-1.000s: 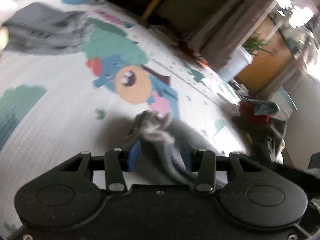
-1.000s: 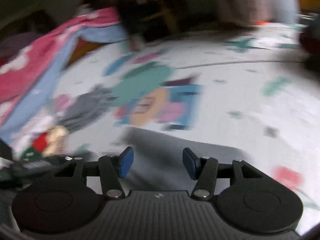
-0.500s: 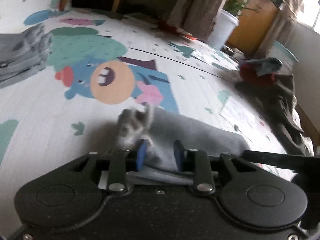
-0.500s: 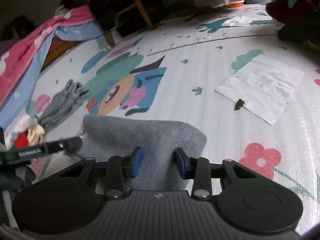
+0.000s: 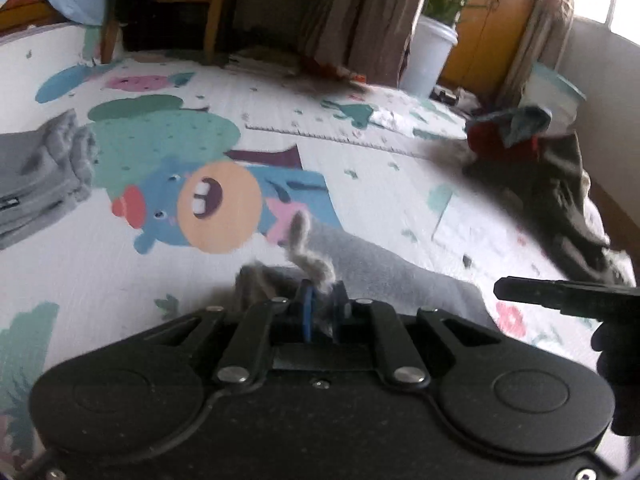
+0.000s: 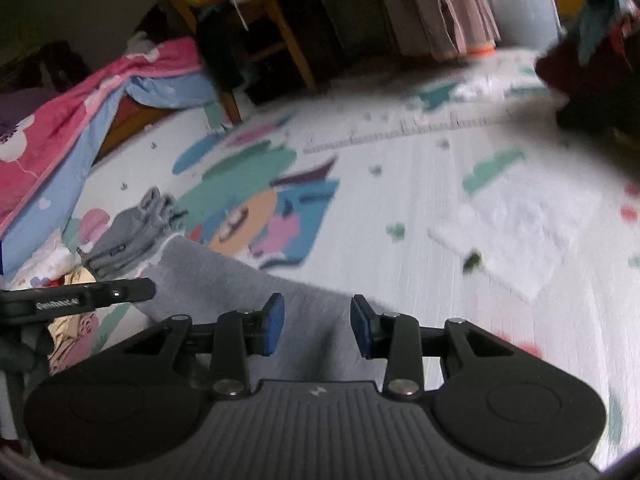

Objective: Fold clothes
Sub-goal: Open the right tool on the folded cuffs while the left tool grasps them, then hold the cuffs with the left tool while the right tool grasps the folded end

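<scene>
Left wrist view only: left gripper (image 5: pixel 322 306) nearly closed, pinching fuzzy cuff of grey knitted sock (image 5: pixel 384 268). Right gripper (image 6: pixel 317 326) parted, empty, sock (image 6: pixel 240 280) lying under and ahead of it.

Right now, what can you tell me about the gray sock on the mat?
The gray sock looks soft and knitted, with a fuzzy, frayed cuff curling up. It lies mostly flat on the cartoon play mat. The left hand-held gripper is shut on its cuff end. The right hand-held gripper is open, with the sock lying between its fingers. A folded gray pile sits just beyond it.
</scene>
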`<state>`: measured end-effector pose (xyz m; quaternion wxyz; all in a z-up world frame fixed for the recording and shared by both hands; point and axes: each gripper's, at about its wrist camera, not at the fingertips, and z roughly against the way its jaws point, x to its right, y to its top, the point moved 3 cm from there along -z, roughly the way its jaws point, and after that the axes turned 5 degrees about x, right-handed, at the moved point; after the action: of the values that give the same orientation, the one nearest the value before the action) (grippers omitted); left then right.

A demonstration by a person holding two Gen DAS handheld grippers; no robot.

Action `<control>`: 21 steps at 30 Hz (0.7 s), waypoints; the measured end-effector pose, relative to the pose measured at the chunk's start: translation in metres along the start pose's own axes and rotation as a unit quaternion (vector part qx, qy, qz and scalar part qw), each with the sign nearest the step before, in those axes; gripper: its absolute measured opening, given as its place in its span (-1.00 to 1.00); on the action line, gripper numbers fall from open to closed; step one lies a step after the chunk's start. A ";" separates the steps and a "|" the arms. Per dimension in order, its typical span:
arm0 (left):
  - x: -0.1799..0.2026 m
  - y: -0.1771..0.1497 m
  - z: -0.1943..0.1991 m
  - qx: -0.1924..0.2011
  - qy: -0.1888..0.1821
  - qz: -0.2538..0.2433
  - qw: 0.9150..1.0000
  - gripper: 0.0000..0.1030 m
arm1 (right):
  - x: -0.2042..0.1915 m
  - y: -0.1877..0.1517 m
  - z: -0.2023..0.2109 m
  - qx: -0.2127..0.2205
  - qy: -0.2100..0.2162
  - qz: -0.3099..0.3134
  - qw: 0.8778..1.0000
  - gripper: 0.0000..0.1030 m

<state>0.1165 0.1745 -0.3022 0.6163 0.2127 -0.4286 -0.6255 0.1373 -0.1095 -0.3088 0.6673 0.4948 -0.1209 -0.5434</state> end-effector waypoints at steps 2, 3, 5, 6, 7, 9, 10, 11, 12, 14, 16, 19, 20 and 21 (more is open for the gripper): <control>-0.004 -0.008 -0.011 -0.021 0.011 -0.010 1.000 -0.86 | -0.011 -0.001 -0.013 -0.016 0.011 0.038 0.999 -0.24; -0.007 -0.015 -0.017 -0.036 0.019 -0.009 0.999 -0.86 | -0.017 -0.007 -0.022 -0.040 0.014 0.066 0.997 -0.24; -0.013 -0.028 -0.025 -0.058 0.029 -0.006 0.998 -0.81 | -0.028 -0.023 -0.040 -0.087 0.011 0.127 0.988 -0.24; -0.012 -0.030 -0.024 -0.052 0.031 -0.010 0.998 -0.79 | -0.032 -0.031 -0.045 -0.098 0.003 0.159 0.982 -0.21; -0.010 -0.029 -0.018 -0.040 0.036 -0.015 0.998 -0.71 | -0.034 -0.031 -0.045 -0.096 0.004 0.167 0.981 -0.20; -0.003 -0.021 -0.004 -0.008 0.049 -0.038 0.998 -0.64 | -0.035 -0.026 -0.040 -0.080 0.012 0.167 0.983 -0.19; 0.003 -0.016 0.004 0.013 0.055 -0.060 0.997 -0.63 | -0.035 -0.023 -0.036 -0.070 0.015 0.169 0.983 -0.19; 0.009 -0.010 0.010 0.031 0.055 -0.083 0.995 -0.63 | -0.035 -0.020 -0.033 -0.059 0.016 0.171 0.983 -0.19; 0.016 -0.005 0.012 0.041 0.040 -0.099 0.993 -0.63 | -0.036 -0.019 -0.031 -0.053 0.016 0.175 0.983 -0.19; 0.030 0.002 0.008 0.049 -0.003 -0.119 0.992 -0.62 | -0.037 -0.018 -0.032 -0.049 0.018 0.183 0.982 -0.20; 0.041 0.001 -0.014 0.039 -0.031 -0.145 0.988 -0.62 | -0.040 -0.018 -0.036 -0.051 0.019 0.189 0.981 -0.20; 0.041 -0.012 -0.051 0.008 -0.026 -0.173 0.985 -0.52 | -0.045 -0.023 -0.041 -0.056 0.020 0.202 0.977 -0.15; 0.038 -0.021 -0.063 -0.015 -0.014 -0.188 0.982 -0.51 | -0.047 -0.025 -0.043 -0.059 0.019 0.210 0.976 -0.10; 0.033 -0.030 -0.076 -0.040 0.000 -0.207 0.978 -0.51 | -0.048 -0.027 -0.044 -0.061 0.018 0.218 0.974 -0.08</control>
<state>0.1541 0.1182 -0.3586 0.4816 0.2715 -0.3501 -0.7561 0.1333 -0.0431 -0.3335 0.8005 0.4245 -0.1805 -0.3825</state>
